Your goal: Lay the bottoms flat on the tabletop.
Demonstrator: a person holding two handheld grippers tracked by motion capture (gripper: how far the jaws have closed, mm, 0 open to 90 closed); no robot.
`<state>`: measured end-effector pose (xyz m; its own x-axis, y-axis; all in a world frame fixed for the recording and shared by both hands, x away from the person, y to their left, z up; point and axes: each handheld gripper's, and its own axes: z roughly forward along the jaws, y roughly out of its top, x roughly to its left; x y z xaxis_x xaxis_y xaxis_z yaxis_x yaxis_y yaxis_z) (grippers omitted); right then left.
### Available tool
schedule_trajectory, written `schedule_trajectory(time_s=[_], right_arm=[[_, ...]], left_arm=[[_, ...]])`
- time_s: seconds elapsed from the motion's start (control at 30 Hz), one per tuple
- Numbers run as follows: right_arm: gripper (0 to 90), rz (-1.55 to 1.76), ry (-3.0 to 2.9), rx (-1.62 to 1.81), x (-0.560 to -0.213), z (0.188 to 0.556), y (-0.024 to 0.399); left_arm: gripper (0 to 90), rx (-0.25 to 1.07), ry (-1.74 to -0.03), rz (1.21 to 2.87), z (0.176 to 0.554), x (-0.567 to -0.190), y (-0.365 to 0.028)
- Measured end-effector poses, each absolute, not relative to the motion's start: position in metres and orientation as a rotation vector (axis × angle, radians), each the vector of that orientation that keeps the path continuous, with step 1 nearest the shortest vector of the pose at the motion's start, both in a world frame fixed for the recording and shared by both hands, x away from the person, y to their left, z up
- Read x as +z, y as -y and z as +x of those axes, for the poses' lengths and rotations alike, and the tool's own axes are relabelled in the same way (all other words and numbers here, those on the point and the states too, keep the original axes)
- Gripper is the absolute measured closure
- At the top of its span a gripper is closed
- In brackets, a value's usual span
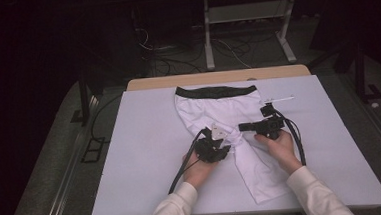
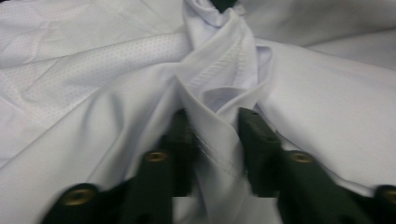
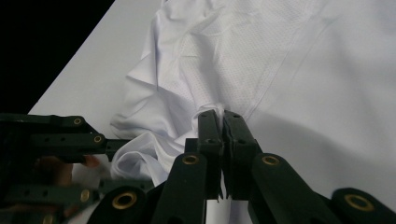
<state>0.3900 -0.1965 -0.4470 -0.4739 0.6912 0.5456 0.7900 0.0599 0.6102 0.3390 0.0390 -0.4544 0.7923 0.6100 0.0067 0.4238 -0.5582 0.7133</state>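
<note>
Two tongs work the white shorts (image 1: 219, 117) lying mid-counter (image 1: 140, 140): left tongs (image 2: 212, 140) straddle a raised fold, contact unclear; right tongs (image 3: 222, 122) are pressed together, pinching a bunch of fabric

One white garment (image 1: 219, 117) with one black waistband (image 1: 215, 91) is lying on one white tabletop (image 1: 141, 155). Two hand-held grippers are working over it: one left gripper (image 1: 215, 142) and one right gripper (image 1: 250, 127), each showing two black fingers (image 2: 259, 149). Two hands in two pale sleeves (image 1: 177, 208) are coming in from below. One small thin white object (image 1: 279, 100) is lying beside the cloth.
</note>
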Motion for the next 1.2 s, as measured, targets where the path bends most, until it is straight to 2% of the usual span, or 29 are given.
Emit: schedule_trajectory(time_s=[0.03,0.1,0.27,0.63,0.8,1.2], right_arm=[[85.6,-1.546,2.203,-1.396,-0.447,0.389,0.197],[85.6,-1.532,2.194,-1.401,-0.445,0.387,0.198],[85.7,-1.456,2.171,-1.417,-0.435,0.374,0.2],[85.7,-1.106,2.296,-1.307,-0.416,0.322,0.174],[85.7,-1.028,2.325,-1.229,-0.421,0.307,0.161],[85.5,-0.859,2.361,-1.164,-0.417,0.292,0.117]], left_arm=[[81.0,0.312,-0.76,2.251,0.339,-0.452,-0.042],[84.2,0.278,-0.741,2.272,0.339,-0.447,-0.047],[84.7,0.184,-0.65,2.348,0.327,-0.428,-0.07],[84.6,0.136,-0.365,2.53,0.301,-0.403,-0.135],[85.6,0.112,-0.322,2.566,0.296,-0.398,-0.157],[85.6,0.198,-0.243,2.634,0.29,-0.375,-0.197]])
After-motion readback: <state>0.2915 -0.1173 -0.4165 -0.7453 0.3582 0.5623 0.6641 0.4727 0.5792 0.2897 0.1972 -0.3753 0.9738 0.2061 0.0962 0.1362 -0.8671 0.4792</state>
